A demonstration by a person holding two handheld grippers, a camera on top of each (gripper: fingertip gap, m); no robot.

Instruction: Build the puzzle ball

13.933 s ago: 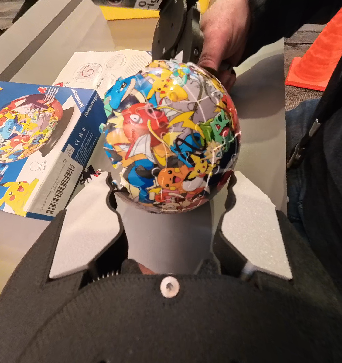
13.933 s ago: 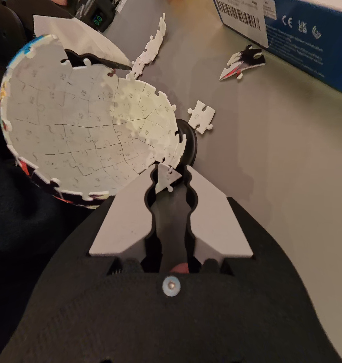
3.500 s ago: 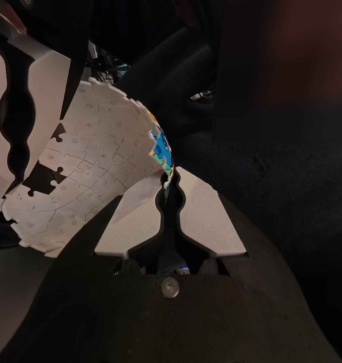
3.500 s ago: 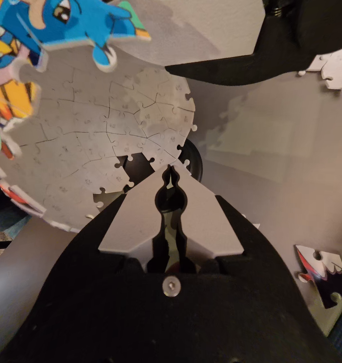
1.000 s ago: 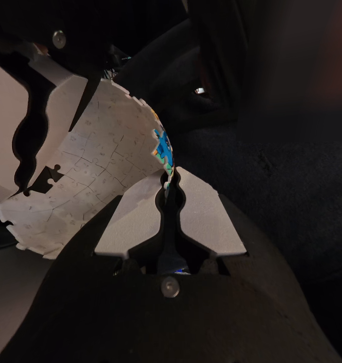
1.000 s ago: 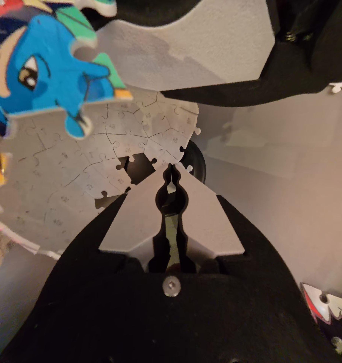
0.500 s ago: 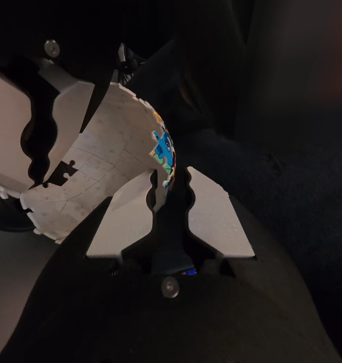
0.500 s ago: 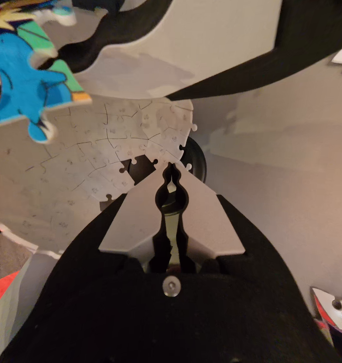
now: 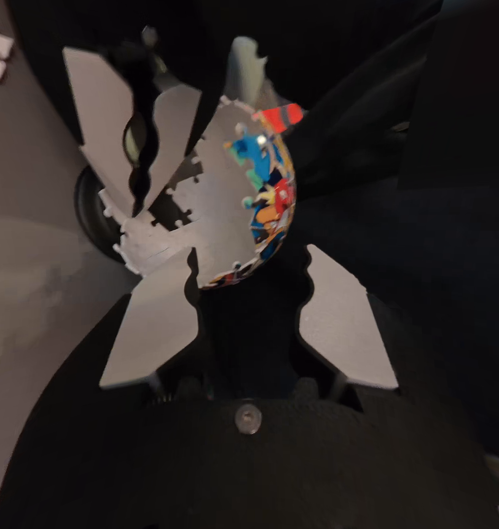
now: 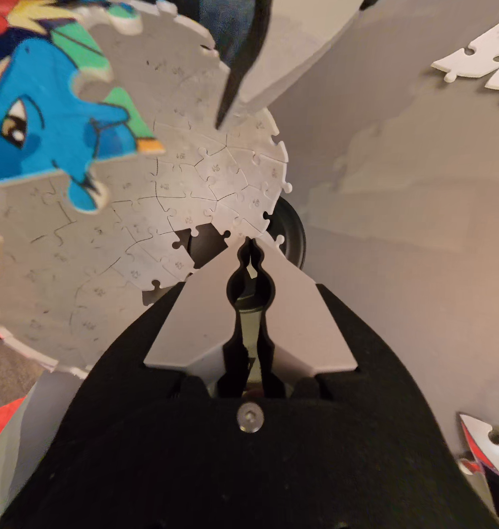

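1. In the left wrist view, the left hand-held gripper stands wide apart and holds nothing. The lower rim of the ball sits in the gap near its left finger; the picture is too blurred to tell whether they touch.
2. In the right wrist view, the right hand-held gripper is pinched nearly together at its tips, on the jagged edge of the ball or on a small white piece at that edge; which one cannot be told.
3. The ball is an unfinished shell, open side toward the right camera, which shows its white inner face with seams and one piece-shaped hole just left of the tips. The left view shows mostly the coloured outer skin along the right rim.
4. Behind the shell a black round stand rests on the grey worktop. The left view shows it as a dark disc behind the shell's lower left.
5. Only the right view shows a coloured loose piece at its lower right edge and white pieces farther off at the upper right.
6. Each view catches the other gripper: the right one pointing down at the shell's edge, and a finger of the left one above the shell.
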